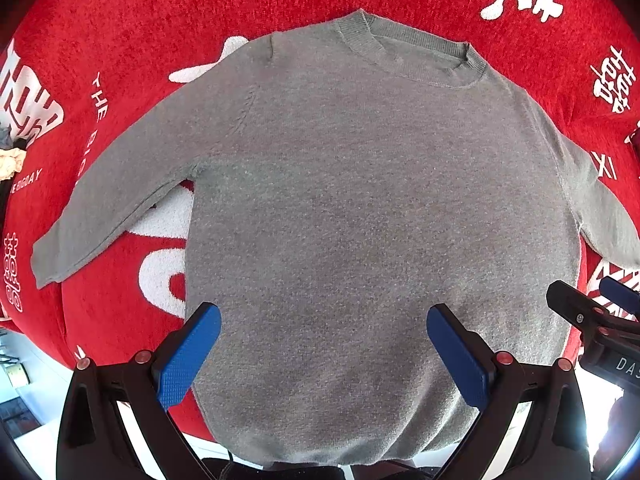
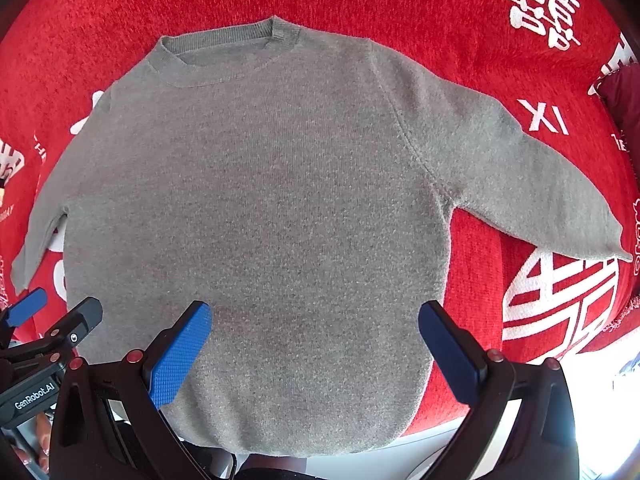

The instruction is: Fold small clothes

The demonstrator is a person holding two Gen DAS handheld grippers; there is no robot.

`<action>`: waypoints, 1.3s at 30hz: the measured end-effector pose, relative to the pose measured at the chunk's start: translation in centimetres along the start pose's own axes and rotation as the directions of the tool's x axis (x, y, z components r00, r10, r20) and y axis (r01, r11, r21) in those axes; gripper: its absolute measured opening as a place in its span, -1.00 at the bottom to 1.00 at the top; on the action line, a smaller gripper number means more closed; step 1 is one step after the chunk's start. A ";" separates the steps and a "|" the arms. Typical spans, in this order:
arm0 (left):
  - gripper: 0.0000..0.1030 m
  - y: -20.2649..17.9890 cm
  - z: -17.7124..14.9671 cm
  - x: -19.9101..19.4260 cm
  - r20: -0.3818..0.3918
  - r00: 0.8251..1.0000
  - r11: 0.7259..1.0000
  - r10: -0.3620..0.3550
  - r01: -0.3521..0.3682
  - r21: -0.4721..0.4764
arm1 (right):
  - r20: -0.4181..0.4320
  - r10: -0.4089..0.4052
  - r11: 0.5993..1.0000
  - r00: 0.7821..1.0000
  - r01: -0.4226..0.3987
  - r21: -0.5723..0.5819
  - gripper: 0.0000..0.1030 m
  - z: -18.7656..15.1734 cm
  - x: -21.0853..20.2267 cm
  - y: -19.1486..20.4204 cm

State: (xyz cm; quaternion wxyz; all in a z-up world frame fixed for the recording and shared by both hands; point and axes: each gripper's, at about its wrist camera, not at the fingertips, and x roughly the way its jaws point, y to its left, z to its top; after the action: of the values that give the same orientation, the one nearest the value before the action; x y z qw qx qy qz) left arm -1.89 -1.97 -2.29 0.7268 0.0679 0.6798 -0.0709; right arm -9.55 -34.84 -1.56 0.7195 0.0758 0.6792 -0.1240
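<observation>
A small grey knit sweater (image 1: 360,200) lies flat and spread out on a red cloth, collar far from me, both sleeves out to the sides; it also fills the right wrist view (image 2: 260,220). My left gripper (image 1: 324,320) is open and empty, hovering above the sweater's lower left part near the hem. My right gripper (image 2: 316,316) is open and empty above the lower right part. The right gripper shows at the right edge of the left wrist view (image 1: 592,304). The left gripper shows at the left edge of the right wrist view (image 2: 56,312).
The red cloth (image 1: 160,20) with white characters and letters covers the surface under the sweater. Its near edge (image 2: 460,404) drops off just below the hem. A dark red object (image 2: 624,92) sits at the far right. Other fabric (image 1: 10,160) lies at the far left.
</observation>
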 end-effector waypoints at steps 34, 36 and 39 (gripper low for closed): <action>1.00 6.3 -0.8 0.2 0.041 0.995 0.988 -0.096 0.101 -0.120 | -0.019 0.000 0.997 1.000 -0.002 -0.071 1.00 0.3 0.2 5.3; 1.00 7.4 -1.0 0.2 0.049 0.994 0.986 -0.096 0.102 -0.135 | -0.022 0.006 0.996 1.000 -0.008 -0.083 1.00 0.2 0.2 6.3; 1.00 9.0 -1.2 0.1 0.067 0.994 0.983 -0.087 0.097 -0.155 | -0.022 0.032 0.995 0.999 -0.034 -0.096 1.00 0.3 0.3 8.1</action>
State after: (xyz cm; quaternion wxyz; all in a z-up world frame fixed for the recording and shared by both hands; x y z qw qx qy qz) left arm -1.30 7.06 -2.50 0.7459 -0.0233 0.6636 -0.0524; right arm -6.97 -27.23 -2.36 0.7174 0.0533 0.6902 -0.0785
